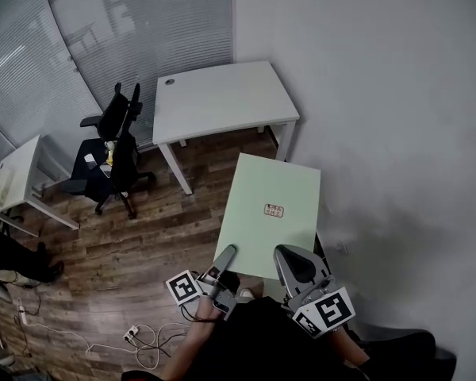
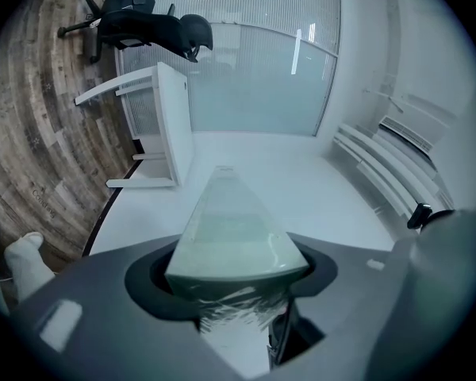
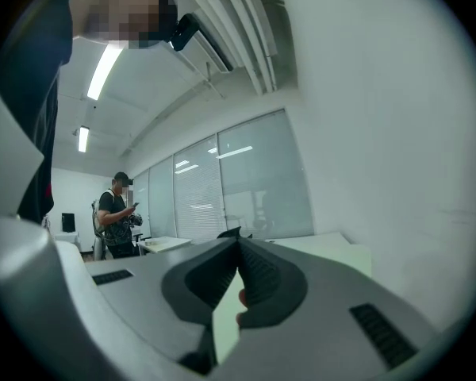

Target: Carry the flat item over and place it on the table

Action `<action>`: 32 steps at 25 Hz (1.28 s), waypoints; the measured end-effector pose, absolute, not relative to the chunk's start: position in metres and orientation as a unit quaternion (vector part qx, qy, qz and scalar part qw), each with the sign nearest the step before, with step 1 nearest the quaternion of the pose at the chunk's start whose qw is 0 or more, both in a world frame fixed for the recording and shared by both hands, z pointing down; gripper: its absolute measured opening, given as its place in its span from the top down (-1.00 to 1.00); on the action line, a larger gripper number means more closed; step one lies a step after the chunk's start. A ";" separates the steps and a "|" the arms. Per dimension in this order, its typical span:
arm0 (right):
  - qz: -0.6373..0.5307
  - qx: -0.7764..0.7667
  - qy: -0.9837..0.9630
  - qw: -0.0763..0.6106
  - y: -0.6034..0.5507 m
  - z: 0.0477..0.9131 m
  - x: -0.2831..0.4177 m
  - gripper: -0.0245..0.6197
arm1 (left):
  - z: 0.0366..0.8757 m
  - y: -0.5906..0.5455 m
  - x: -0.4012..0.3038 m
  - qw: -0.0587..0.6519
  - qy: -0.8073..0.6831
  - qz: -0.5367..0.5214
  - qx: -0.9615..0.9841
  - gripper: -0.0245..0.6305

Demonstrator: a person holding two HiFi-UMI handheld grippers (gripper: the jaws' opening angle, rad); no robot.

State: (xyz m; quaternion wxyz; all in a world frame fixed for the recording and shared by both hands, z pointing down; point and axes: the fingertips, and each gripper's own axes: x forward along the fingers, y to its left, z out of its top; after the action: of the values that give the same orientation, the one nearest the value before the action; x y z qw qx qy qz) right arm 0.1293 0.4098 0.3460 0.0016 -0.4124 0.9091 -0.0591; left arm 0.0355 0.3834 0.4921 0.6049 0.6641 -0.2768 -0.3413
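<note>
A pale green flat board (image 1: 274,209) with a small label hangs in the air over the wooden floor, close to the white wall. Both grippers hold its near edge. My left gripper (image 1: 224,259) is shut on the near left corner, and my right gripper (image 1: 295,267) is shut on the near right part. In the left gripper view the board (image 2: 232,232) runs away from the jaws of the left gripper (image 2: 236,280). In the right gripper view the right gripper (image 3: 237,254) pinches the thin board (image 3: 224,324) edge-on. The white table (image 1: 222,100) stands just beyond the board's far end.
Two black office chairs (image 1: 113,148) stand left of the white table. A second white desk (image 1: 16,175) is at the far left. A power strip with cables (image 1: 132,336) lies on the floor. A person (image 3: 117,225) stands far off in the right gripper view.
</note>
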 end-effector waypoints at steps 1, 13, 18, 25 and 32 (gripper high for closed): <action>-0.060 -0.415 0.908 -0.001 0.409 0.349 0.131 0.92 | 0.493 0.381 0.036 0.606 -0.277 -0.341 0.664 0.05; -0.057 -0.399 0.915 -0.005 0.383 0.361 0.127 0.92 | 0.505 0.359 0.035 0.604 -0.286 -0.339 0.662 0.05; -0.057 -0.389 0.919 -0.004 0.347 0.359 0.121 0.92 | 0.507 0.325 0.027 0.600 -0.297 -0.346 0.658 0.05; -0.069 -0.375 0.924 -0.015 0.276 0.358 0.118 0.92 | 0.505 0.262 0.022 0.604 -0.313 -0.352 0.643 0.05; -0.080 -0.361 0.929 -0.018 0.219 0.350 0.122 0.92 | 0.497 0.214 0.027 0.604 -0.328 -0.358 0.632 0.05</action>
State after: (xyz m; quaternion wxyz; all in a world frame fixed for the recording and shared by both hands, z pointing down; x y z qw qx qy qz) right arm 0.1217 0.2186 0.3504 -0.0179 -0.3607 0.9290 -0.0803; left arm 0.0272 0.2139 0.4971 0.6037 0.6322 -0.3285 -0.3577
